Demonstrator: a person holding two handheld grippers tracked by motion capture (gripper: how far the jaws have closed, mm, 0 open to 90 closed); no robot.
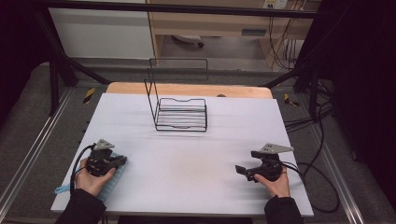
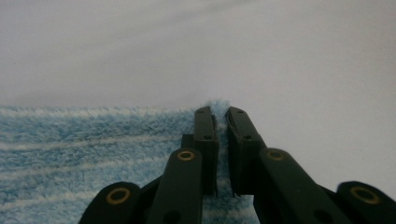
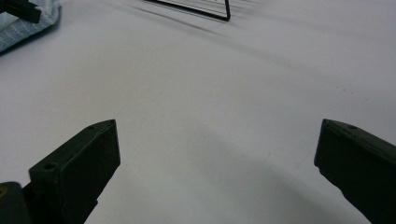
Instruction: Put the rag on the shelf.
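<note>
A fluffy blue towel with pale stripes (image 1: 112,183) (image 2: 70,154) lies at the table's front left. My left gripper (image 1: 122,161) (image 2: 220,116) rests on it, its jaws shut on a fold at the towel's edge, a thin strip of pile showing between them. My right gripper (image 1: 239,170) (image 3: 217,154) is held low over the bare white table top (image 1: 187,158) at the front right, jaws wide open with nothing between them. In the right gripper view the towel (image 3: 28,23) and the other gripper (image 3: 21,9) sit at the top left.
A black wire rack (image 1: 180,112) (image 3: 205,11) with a tall back frame stands at the back middle of the table. Black cables (image 1: 308,121) trail off the right side. A wooden edge (image 1: 187,88) runs behind the white top.
</note>
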